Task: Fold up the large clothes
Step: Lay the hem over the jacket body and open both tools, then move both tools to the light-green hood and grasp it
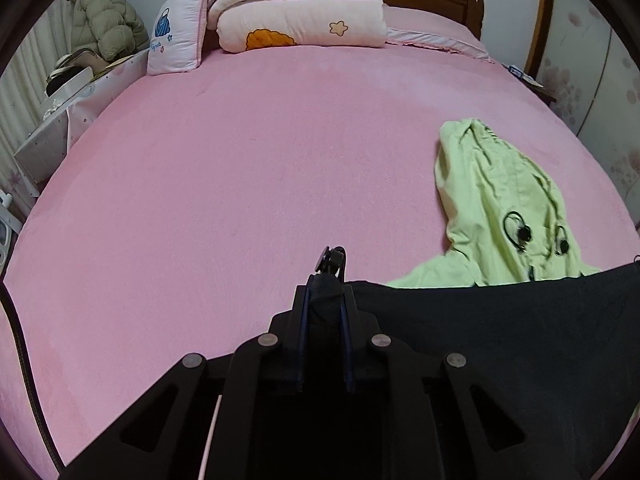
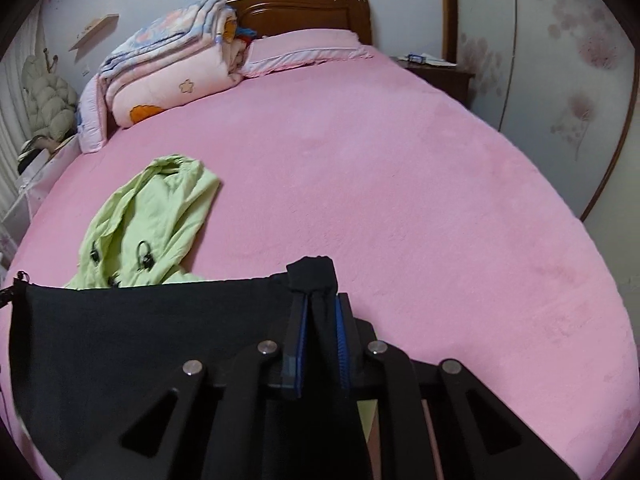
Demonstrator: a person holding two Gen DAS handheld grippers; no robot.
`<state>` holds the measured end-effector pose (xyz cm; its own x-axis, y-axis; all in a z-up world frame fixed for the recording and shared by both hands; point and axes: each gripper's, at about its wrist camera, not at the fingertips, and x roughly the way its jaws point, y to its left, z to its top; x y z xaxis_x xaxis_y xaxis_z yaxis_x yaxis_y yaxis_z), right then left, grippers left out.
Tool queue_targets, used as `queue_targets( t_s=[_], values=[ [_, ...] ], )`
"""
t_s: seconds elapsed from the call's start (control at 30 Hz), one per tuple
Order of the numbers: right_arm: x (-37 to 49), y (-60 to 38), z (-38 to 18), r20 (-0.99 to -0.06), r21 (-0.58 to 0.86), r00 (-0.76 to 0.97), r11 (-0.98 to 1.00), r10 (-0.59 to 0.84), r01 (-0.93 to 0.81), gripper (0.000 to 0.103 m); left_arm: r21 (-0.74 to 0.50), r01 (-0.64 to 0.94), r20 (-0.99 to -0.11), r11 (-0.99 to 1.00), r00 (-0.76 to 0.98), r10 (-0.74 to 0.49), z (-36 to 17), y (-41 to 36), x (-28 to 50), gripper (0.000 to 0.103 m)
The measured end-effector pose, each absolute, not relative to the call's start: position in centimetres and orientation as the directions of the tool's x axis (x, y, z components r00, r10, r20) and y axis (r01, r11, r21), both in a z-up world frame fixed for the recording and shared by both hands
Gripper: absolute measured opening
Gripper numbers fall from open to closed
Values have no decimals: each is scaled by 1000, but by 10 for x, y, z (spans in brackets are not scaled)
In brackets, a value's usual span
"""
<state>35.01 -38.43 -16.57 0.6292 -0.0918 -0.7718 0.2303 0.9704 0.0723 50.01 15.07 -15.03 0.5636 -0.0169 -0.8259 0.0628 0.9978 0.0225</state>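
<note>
Two claws: left claw [image 1: 325, 276] and right claw [image 2: 318, 292] are each clamped on a bunched corner of the black garment [image 1: 500, 340].
Garment place: lower part of both views, its top edge stretched straight between the claws above the pink bed [image 1: 240, 160].
Handling: soft, limp and light by the look; it will sag and swing, not hold shape.
Grip points: corners or a hem edge seem best, pinched in a thick bunch so the cloth cannot slip.
Other cloth: green jacket [image 2: 148, 220] lies crumpled on the bed just behind the black edge.
Hidden: the garment's lower part is cut off by the claws' frames; its type and full shape cannot be told.
Unclear: small dark fitting [image 1: 330, 258] at the left claw's tip, perhaps a zip pull.
</note>
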Motion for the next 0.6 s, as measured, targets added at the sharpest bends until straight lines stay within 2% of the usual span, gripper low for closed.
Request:
queue_targets(
  t_s=[0.13, 0.27, 0.43, 0.57, 0.6],
  values=[
    [363, -381, -195, -798, 10, 585, 966, -147, 258, 12, 67, 56, -840, 996, 543, 26, -178, 145, 512, 12],
    [368, -375, -234, -838, -58, 509, 959, -197, 276, 14, 137, 58, -851, 989, 518, 87, -215, 133, 518, 18],
    [367, -371, -236, -828, -98, 507, 952, -239, 289, 15, 208, 57, -823, 976, 550, 143, -231, 124, 518, 24],
    [366, -371, -237, -832, -116, 490, 945, -260, 305, 22, 233, 45, -821, 971, 544, 172, -232, 125, 521, 38],
    [367, -371, -235, -835, -115, 486, 945, -259, 306, 25, 239, 42, -823, 970, 538, 180, -229, 128, 521, 48]
  ],
)
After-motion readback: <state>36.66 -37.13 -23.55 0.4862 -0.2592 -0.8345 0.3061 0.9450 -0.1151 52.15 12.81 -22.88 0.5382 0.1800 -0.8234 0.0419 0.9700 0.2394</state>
